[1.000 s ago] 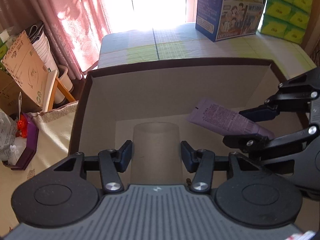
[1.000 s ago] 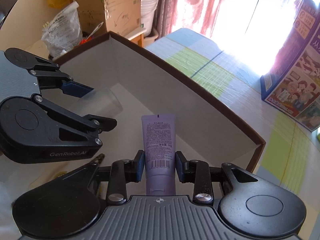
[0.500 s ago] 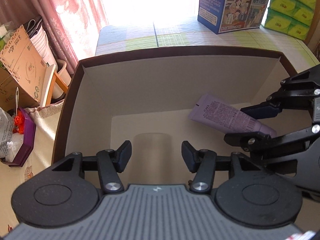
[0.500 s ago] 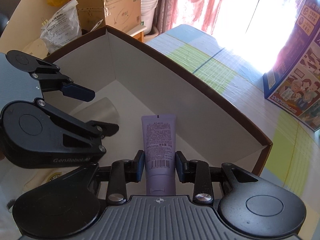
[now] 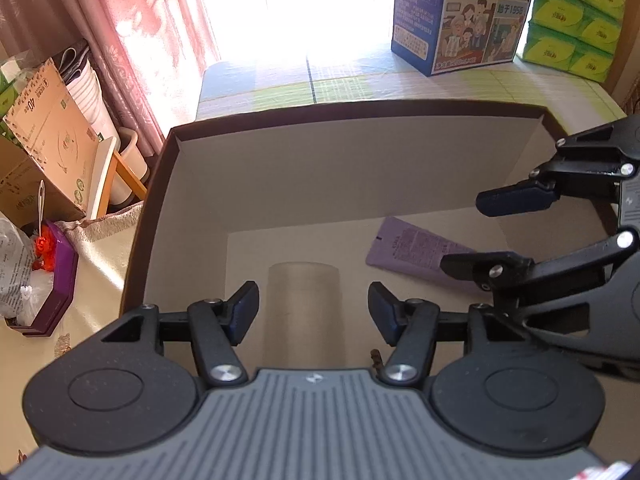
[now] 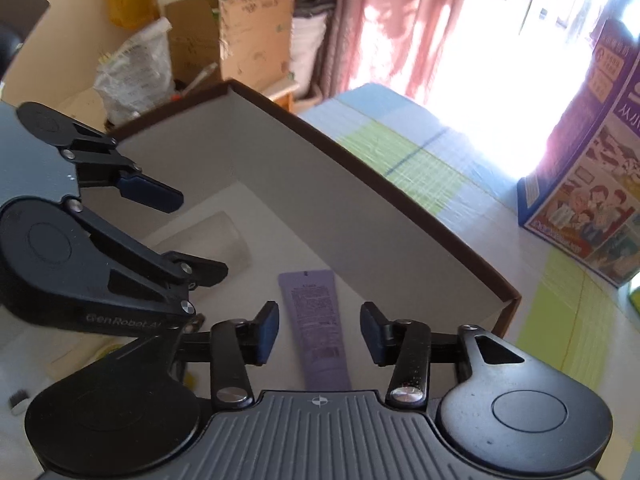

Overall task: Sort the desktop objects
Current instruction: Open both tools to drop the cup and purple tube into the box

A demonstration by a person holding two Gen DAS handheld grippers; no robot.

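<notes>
A brown-rimmed cardboard box (image 5: 360, 106) holds both objects on its grey floor. A translucent plastic cup (image 5: 304, 304) lies on its side between the fingers of my left gripper (image 5: 313, 308). Those jaws are opening and the pads stand clear of the cup. A purple tube (image 6: 316, 320) lies flat under my right gripper (image 6: 320, 324), whose jaws are also opening, with a gap on each side of the tube. In the left wrist view the right gripper (image 5: 480, 236) hovers over the tube (image 5: 412, 252). The right wrist view shows the left gripper (image 6: 196, 236) above the cup (image 6: 212, 236).
Beyond the box (image 6: 360, 176), a blue printed carton (image 5: 460, 12) and green tissue packs (image 5: 576, 16) stand on the checked tablecloth. A purple tray (image 5: 56, 280) with a plastic bag sits left of the box. Cardboard boxes (image 5: 44, 120) and pink curtains lie past the table's left edge.
The right jaws opened and let go of the purple tube, which now lies on the box floor. The left jaws spread wider off the cup, which also rests on the floor.
</notes>
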